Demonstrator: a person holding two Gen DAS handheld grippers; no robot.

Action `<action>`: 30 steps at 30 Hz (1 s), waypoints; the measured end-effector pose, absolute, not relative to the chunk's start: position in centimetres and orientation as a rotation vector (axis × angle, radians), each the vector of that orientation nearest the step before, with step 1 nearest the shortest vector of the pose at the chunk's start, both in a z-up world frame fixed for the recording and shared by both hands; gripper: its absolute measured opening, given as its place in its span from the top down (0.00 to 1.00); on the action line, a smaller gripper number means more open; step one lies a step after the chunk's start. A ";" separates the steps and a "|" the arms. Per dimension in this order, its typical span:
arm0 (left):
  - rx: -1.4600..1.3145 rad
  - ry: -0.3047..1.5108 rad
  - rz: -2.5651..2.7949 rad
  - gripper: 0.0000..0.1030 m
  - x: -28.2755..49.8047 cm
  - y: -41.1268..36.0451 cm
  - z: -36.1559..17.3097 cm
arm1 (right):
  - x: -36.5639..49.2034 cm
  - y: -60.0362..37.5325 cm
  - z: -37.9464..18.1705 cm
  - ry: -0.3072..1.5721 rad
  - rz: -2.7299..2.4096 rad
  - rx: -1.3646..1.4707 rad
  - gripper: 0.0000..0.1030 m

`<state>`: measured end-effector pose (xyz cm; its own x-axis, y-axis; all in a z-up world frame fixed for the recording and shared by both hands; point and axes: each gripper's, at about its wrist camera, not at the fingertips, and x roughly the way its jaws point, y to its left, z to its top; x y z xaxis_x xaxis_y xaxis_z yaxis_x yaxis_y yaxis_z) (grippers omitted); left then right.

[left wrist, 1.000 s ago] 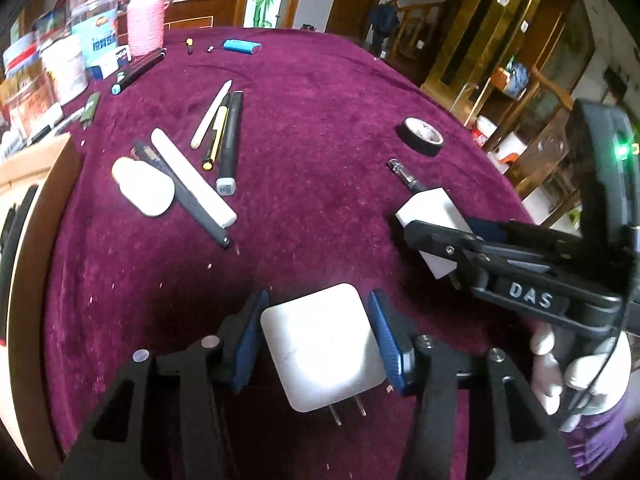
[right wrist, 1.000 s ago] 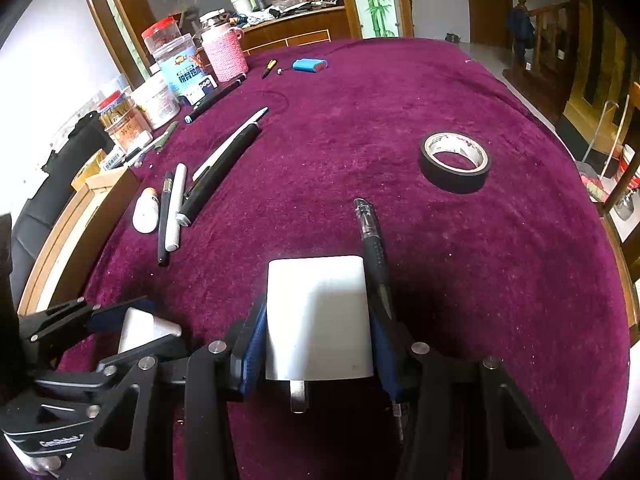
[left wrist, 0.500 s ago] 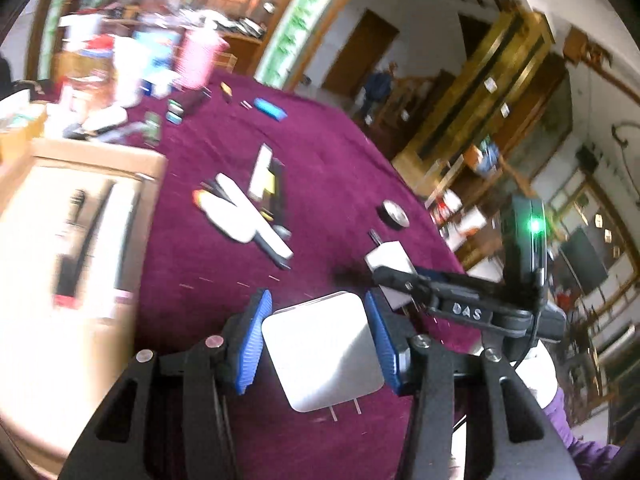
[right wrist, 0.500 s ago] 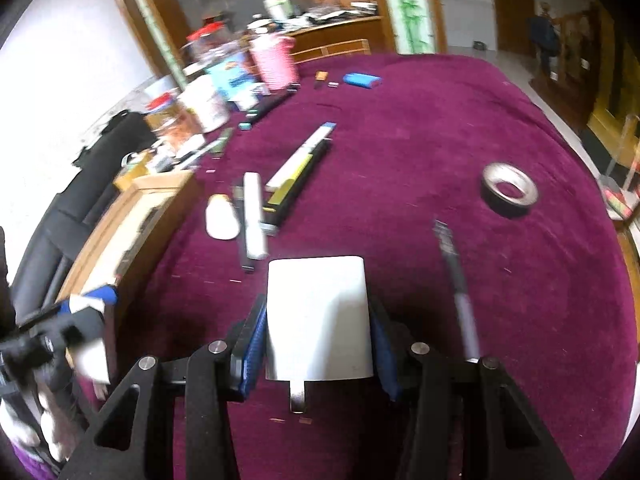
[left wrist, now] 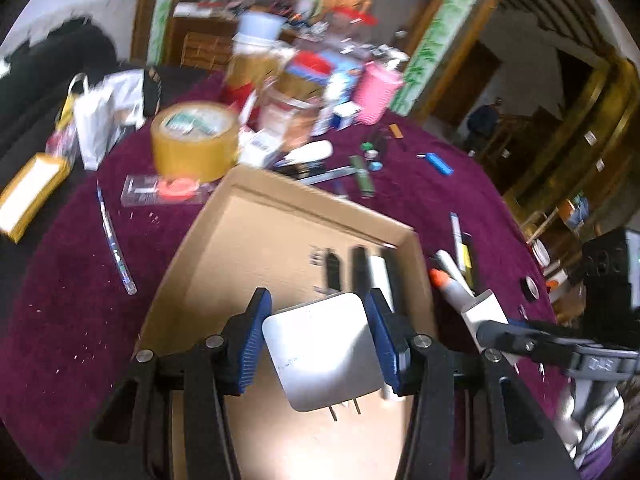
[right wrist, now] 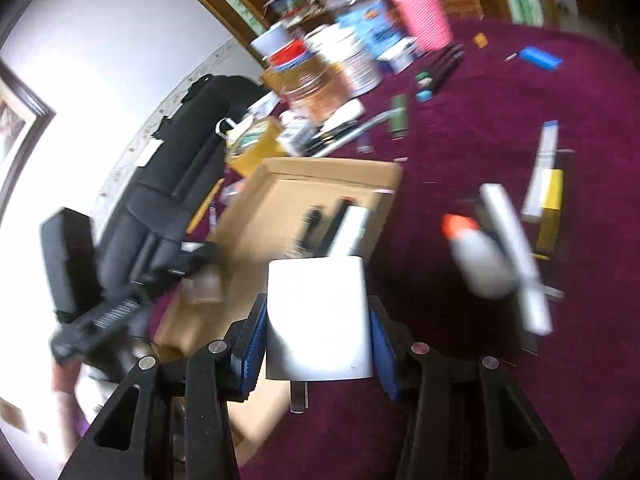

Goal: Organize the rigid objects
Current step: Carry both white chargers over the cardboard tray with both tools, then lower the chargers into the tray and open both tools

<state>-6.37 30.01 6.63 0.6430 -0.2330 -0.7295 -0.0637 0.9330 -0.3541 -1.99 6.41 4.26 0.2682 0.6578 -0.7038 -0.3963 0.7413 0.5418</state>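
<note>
My left gripper (left wrist: pixel 318 346) is shut on a white square charger (left wrist: pixel 324 352) with two prongs and holds it above the shallow cardboard box (left wrist: pixel 260 224). Several pens (left wrist: pixel 360 268) lie at the box's right side. My right gripper (right wrist: pixel 318 340) is shut on a second white charger (right wrist: pixel 318 320) and holds it over the purple table just right of the box (right wrist: pixel 288 188). The right gripper also shows at the right in the left wrist view (left wrist: pixel 486 314). The left gripper shows blurred at the left in the right wrist view (right wrist: pixel 200 268).
A white glue bottle with an orange cap (right wrist: pixel 478 260), white and black pens (right wrist: pixel 516 252) and a yellow marker (right wrist: pixel 550 200) lie right of the box. A tan tape roll (left wrist: pixel 194 140), jars (left wrist: pixel 276 80) and a pink cup (left wrist: pixel 378 92) crowd the far edge.
Both grippers have lifted their chargers off the table and swung left. The left one now hangs over the cardboard box; the right one has come up to the box's right edge.
</note>
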 end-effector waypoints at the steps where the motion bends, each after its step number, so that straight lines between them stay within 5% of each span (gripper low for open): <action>1: -0.374 0.886 -0.094 0.54 -5.7 30.4 6.2 | -1.2 7.6 4.1 1.104 0.732 0.298 0.50; 19: -0.368 0.977 0.009 0.53 0.1 32.2 3.0 | 7.5 15.2 -2.7 1.318 0.683 0.665 0.50; 30: -0.553 0.860 -0.037 0.30 -5.4 35.2 6.7 | 9.0 17.2 -1.7 1.260 0.621 0.540 0.49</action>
<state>-5.40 35.16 6.70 0.6611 -0.2488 -0.7079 -0.1865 0.8593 -0.4762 9.01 17.21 -1.73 0.1866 0.6921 -0.6973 -0.1313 0.7210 0.6804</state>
